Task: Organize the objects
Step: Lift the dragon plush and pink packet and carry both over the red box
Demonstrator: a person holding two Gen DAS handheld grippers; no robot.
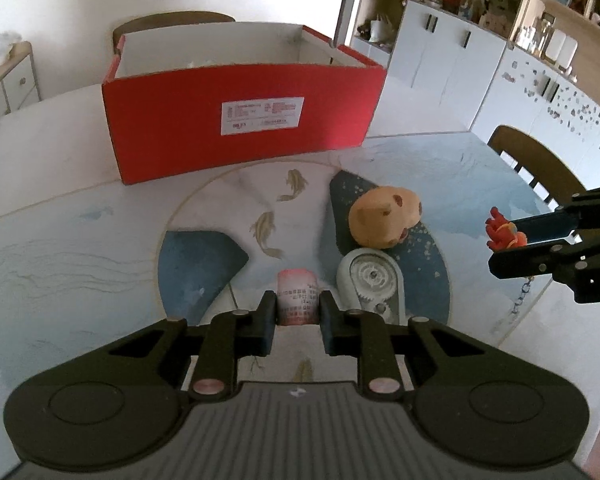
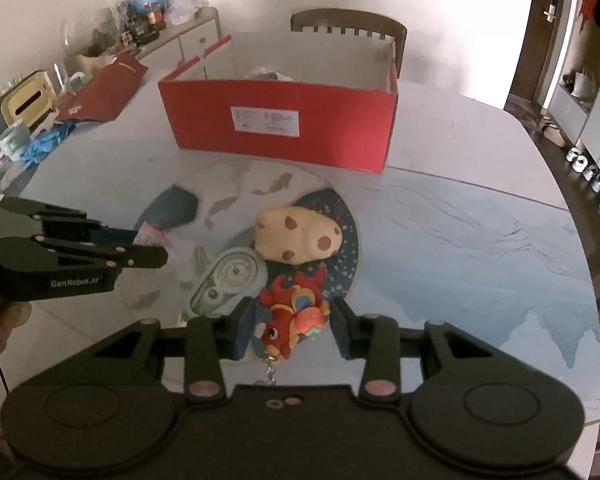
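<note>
Two grips in effect, one per gripper. Left gripper [image 1: 298, 312]: jaws narrow, pads pressed on the sides of a small pink-and-white printed packet [image 1: 296, 296], gripped at its lower half so the printed face stays in view; seen from the right wrist view, carried clear of the table. Right gripper [image 2: 292, 320]: jaws part-way closed on a red plush dragon keychain [image 2: 290, 320], body crosswise between the pads, metal chain [image 2: 269, 372] dangling free below; a soft toy, hence likely compressed rather than rigidly clamped.

Just beyond the jaws, resting on the blue-patterned round centre of the table [image 2: 480, 240]: a pale green correction-tape dispenser [image 2: 230, 280], flat on its side, and touching or just beside it a tan spotted plush toy [image 2: 300, 238]. Both not yet collected.

Farther out, at the far side of the table: an open red shoebox [image 2: 284, 120], label facing the grippers, lid off, some pale contents partly visible inside; judged the destination for all loose items. Both grippers pitched downward and facing the box, with loads held above the tabletop, consistent with transfer over the near wall. Near wall tall: lift above the rim before release advised, with the dangling chain watched for snagging.
</note>
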